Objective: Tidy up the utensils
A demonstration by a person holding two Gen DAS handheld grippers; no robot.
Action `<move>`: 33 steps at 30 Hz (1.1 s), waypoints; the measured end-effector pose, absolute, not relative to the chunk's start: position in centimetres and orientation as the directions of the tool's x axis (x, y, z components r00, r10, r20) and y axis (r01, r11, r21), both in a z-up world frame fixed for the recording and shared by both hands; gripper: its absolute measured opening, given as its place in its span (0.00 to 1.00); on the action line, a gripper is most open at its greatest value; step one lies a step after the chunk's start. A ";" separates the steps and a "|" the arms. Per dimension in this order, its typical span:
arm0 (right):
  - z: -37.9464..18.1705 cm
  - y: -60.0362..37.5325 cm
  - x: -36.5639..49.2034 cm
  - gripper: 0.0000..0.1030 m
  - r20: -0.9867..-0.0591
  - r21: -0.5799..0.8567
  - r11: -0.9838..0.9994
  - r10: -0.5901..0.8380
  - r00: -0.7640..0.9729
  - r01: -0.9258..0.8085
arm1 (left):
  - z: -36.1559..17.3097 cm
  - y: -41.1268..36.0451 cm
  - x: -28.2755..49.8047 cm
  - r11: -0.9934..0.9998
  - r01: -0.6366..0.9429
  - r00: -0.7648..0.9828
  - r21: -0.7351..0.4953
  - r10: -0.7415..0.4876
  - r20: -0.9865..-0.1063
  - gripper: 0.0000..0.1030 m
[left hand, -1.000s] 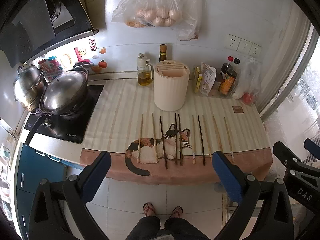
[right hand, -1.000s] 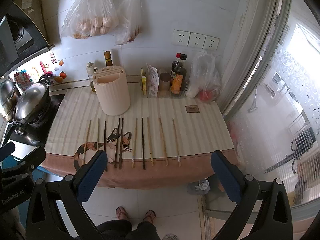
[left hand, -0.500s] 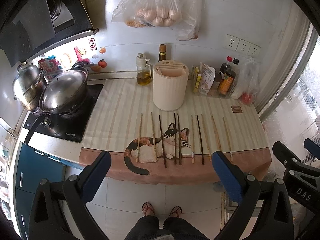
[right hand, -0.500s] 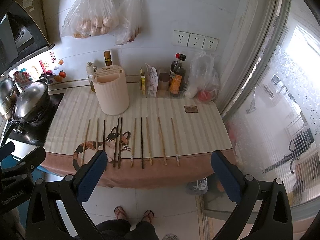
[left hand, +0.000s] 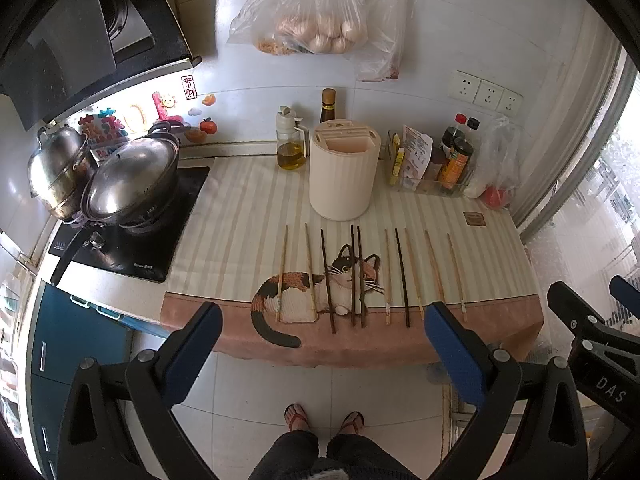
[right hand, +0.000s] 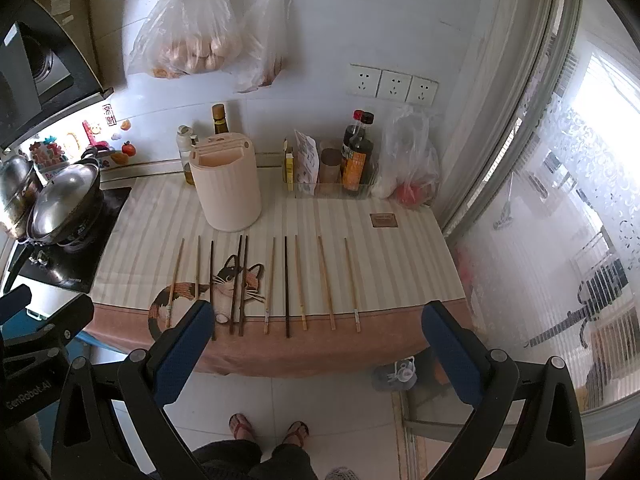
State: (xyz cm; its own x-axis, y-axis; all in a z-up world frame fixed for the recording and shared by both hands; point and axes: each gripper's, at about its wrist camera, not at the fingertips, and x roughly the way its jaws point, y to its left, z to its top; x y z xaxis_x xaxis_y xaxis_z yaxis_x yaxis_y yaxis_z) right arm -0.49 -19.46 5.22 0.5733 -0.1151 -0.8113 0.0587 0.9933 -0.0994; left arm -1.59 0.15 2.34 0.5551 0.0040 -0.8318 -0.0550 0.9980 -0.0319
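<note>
Several chopsticks (left hand: 401, 276) (right hand: 286, 285), some pale wood and some dark, lie side by side in a row on a striped cloth with a cat picture (left hand: 240, 220) (right hand: 400, 248). Behind them stands a cream utensil holder (left hand: 344, 174) (right hand: 226, 186) with open slots on top. My left gripper (left hand: 320, 326) hangs open in front of the counter's near edge, well short of the chopsticks, with nothing between its blue pads. My right gripper (right hand: 318, 326) is open too, equally far back and empty.
Two steel pots (left hand: 128, 182) sit on a black cooktop at the left. An oil bottle (left hand: 291, 146) and a tray of sauce bottles (left hand: 452, 164) line the back wall. Plastic bags (left hand: 316, 8) hang above. A person's legs and sandalled feet (left hand: 324, 424) stand below.
Both views have drifted slightly, so the counter sits a touch higher and further left in frame. Both grippers stay open; the chopsticks have not moved.
</note>
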 end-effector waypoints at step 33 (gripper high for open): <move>-2.7 -21.9 6.5 0.96 -0.851 -0.069 0.969 -0.181 0.494 0.236 | -5.4 4.4 8.4 0.995 -0.055 0.514 0.079 0.096 -0.852 1.00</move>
